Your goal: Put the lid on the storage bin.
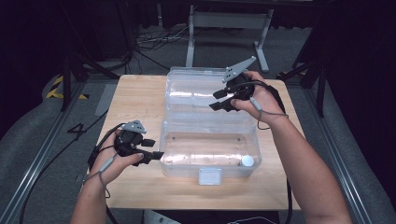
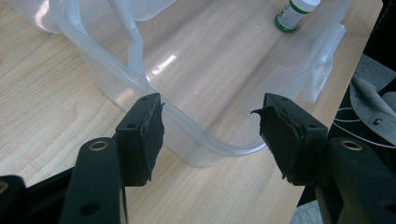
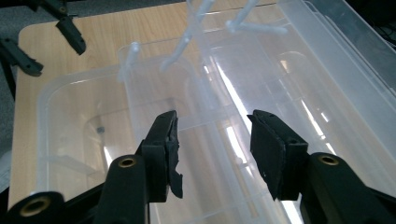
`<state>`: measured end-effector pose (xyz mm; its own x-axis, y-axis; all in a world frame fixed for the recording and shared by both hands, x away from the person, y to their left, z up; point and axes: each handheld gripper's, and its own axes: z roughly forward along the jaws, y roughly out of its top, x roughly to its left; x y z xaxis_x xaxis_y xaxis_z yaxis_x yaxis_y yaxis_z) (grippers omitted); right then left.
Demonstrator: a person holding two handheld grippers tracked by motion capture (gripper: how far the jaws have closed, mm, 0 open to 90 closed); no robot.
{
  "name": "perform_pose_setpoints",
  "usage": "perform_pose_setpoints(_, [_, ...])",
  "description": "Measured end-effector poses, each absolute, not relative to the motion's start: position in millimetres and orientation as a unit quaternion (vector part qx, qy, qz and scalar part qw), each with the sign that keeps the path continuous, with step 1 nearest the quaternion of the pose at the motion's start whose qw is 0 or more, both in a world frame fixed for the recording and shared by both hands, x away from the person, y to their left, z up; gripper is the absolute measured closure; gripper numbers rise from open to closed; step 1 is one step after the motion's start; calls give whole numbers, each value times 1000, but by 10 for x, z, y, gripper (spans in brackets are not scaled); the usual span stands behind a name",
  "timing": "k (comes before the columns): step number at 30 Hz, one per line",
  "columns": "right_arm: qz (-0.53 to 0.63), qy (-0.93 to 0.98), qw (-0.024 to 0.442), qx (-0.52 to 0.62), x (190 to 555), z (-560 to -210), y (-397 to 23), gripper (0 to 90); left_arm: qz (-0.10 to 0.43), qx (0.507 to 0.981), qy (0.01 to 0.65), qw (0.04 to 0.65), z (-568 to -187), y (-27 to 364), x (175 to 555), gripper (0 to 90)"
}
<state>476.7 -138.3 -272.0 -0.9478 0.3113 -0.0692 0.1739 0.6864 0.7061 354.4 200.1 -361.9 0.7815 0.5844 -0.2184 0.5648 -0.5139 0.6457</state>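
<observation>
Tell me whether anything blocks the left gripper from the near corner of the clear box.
Nothing visible does. The left gripper hangs open with the corner of the clear box right between its jaws, only bare table around it. The small white bottle stands inside the box, at its far end.

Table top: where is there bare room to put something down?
The wooden table is bare left of the open clear box, beyond the left gripper, and along the front edge beside the latch. The middle is crowded: box, its lid, and the right gripper over it.
</observation>
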Motion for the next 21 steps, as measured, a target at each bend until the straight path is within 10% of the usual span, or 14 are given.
perform_pose_setpoints(21, [343,925,73,147,5126,-2945,-1405,573,11,872,323,367,-3620,1988,3544,400])
